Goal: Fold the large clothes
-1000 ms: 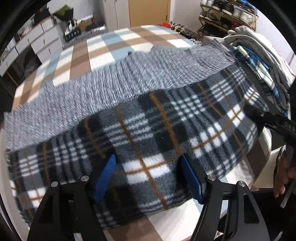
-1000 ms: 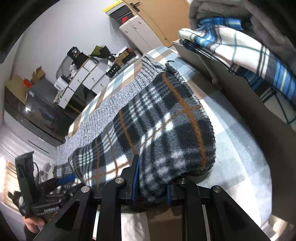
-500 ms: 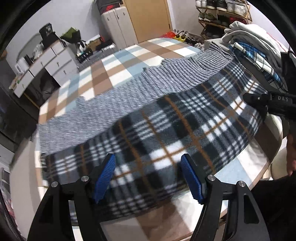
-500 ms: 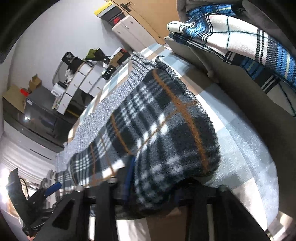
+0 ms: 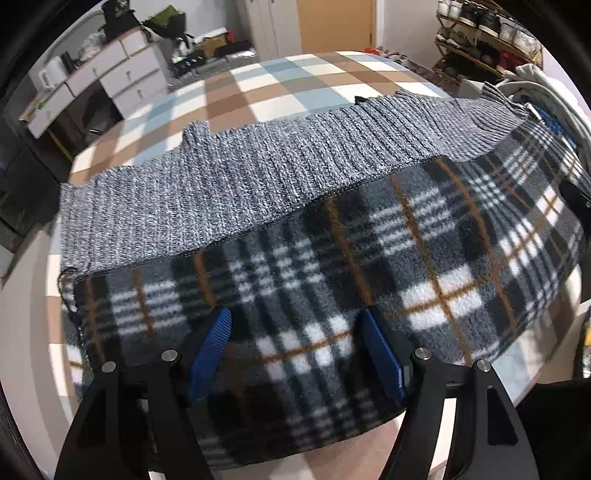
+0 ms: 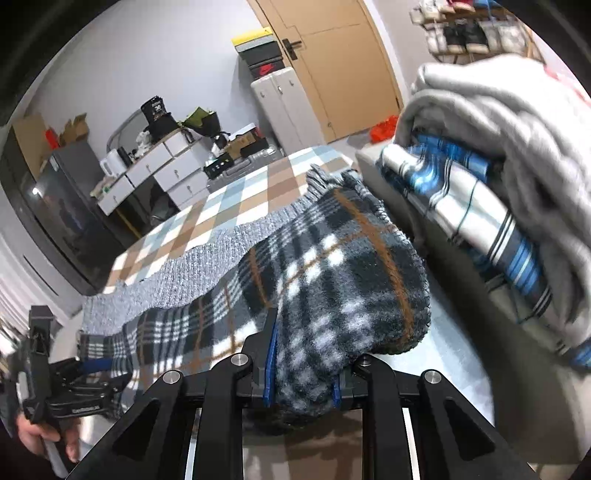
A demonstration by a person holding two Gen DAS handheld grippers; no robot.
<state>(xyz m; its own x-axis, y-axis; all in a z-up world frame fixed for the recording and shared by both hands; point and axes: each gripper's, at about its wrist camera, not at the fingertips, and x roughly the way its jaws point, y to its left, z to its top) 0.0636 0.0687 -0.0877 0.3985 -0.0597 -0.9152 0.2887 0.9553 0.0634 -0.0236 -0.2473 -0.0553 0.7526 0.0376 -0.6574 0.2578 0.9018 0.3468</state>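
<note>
A: What takes up most of the view?

B: A table under a checked cloth point(image 5: 295, 85) of brown, pale blue and white squares. Across it lies the garment: a grey knit layer point(image 5: 258, 177) on the far side and a black, white and orange plaid fleece layer point(image 5: 424, 258) folded over it on the near side, its stitched edge running diagonally over the knit.

A: And beside it?

B: At the right end of the table sits a stack of folded clothes point(image 6: 498, 192), a pale grey piece on top and a blue-and-white plaid one beneath. The fleece's end lies close to that stack. Behind the table are a white chest of drawers point(image 6: 155, 170), a wooden door point(image 6: 343, 66) and a shoe rack point(image 5: 480, 33).

A: The tools?

B: The right gripper point(image 6: 301, 376) is clamped on the right end of the plaid fleece; the fabric bulges up between its blue pads point(image 6: 271, 354) and hangs over them. The left gripper point(image 5: 295, 350) stands with its jaws spread wide above the fleece's near edge, blue pads point(image 5: 210, 350) well apart, nothing caught between them. In the right wrist view it shows at the garment's left end point(image 6: 74, 384), held in the person's hand point(image 6: 33, 435).
</note>
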